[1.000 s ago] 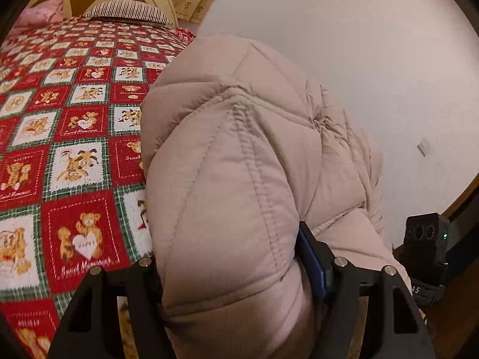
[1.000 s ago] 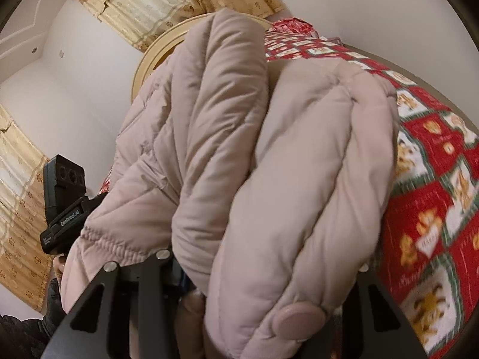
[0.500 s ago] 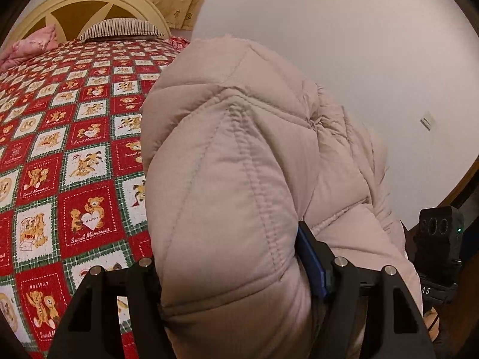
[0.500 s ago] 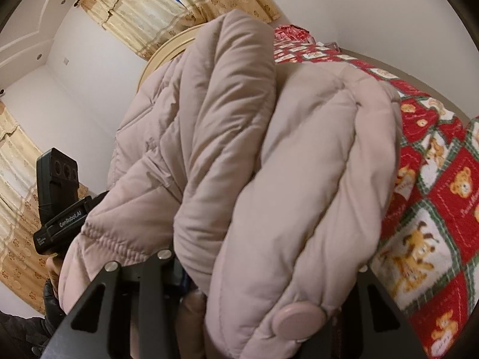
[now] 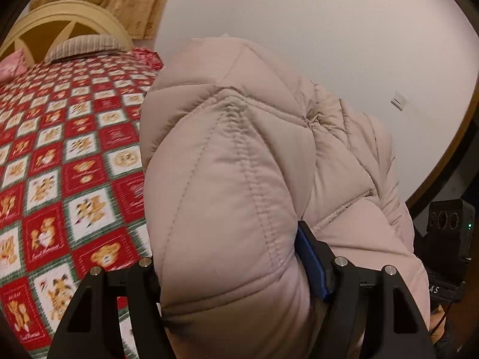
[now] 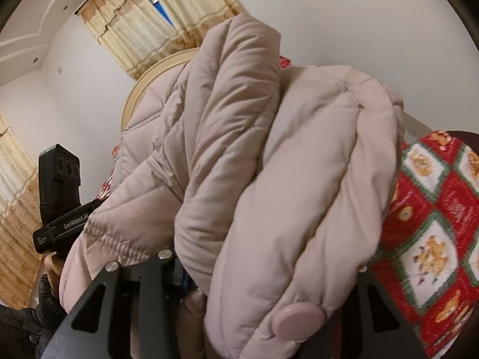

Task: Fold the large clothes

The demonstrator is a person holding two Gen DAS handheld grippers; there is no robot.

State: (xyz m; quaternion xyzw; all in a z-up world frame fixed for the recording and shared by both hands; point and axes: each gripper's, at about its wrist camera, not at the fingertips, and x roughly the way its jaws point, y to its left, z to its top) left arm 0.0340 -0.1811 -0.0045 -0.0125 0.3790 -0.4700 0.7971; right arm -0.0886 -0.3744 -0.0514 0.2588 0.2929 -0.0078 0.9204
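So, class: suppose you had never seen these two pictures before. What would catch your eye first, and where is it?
A puffy beige quilted coat fills the middle of both views, bunched thick between each claw's fingers. Behind it spreads a red, white and green teddy-bear quilt, left in the left view and at the right edge in the right view. A round pink button sits low on the coat in the right view.

teddy-bear quilt [image 5: 74, 155] on bed | striped pillow [image 5: 80, 46] by headboard [image 5: 60, 24] | curtains [image 6: 143, 33] | wall switch [image 5: 399, 101]

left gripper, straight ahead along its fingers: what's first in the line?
The puffy pink coat itself: the left gripper is already clamped on a thick fold that fills the view ahead. Beyond it probably the white wall, but the coat hides that line.
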